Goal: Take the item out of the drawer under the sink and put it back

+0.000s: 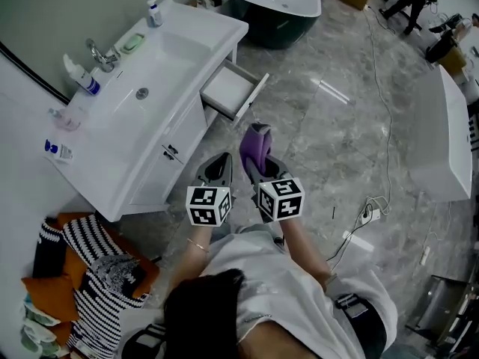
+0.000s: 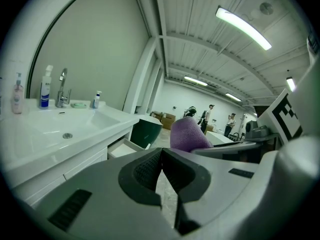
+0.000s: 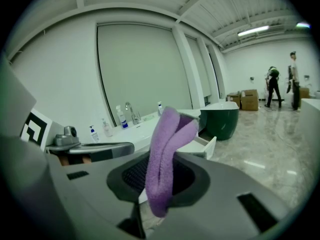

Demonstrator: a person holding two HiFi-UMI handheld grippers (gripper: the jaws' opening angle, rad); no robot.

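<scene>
Head view: a person stands on a grey marble floor (image 1: 329, 126) with a claw in each hand, both pointing up the picture toward a white sink (image 1: 150, 73). The right claw (image 1: 260, 161) is clamped on a folded purple cloth (image 1: 255, 144), the task's item, which is out of the drawer and held in the air. Its long axis runs along the claw, standing out past the tips. The drawer (image 1: 228, 88) under the sink stands pulled open, ahead of the cloth and slightly to the left, well apart from it. The left claw (image 1: 221, 159) sits just beside the right, on the sink side. The marker cubes (image 1: 208, 205) carry black-and-white square patterns, not letters.

Left gripper view: the left claw (image 2: 161, 159) has its jaws together on nothing. The purple cloth (image 2: 188, 133) rises just to its right. The open drawer (image 2: 121, 149) shows ahead, below the bench (image 2: 75, 134) edge. Bottles (image 2: 45, 88) on the bench have blue labels too small to read.

Right gripper view: the right claw (image 3: 160, 181) pinches the purple cloth (image 3: 165, 144) near its lower end, and the doubled cloth stands upright. The drawer (image 3: 206, 145) lies straight ahead, behind the cloth's top. No writing on the bottles (image 3: 121, 118) is legible.
</scene>
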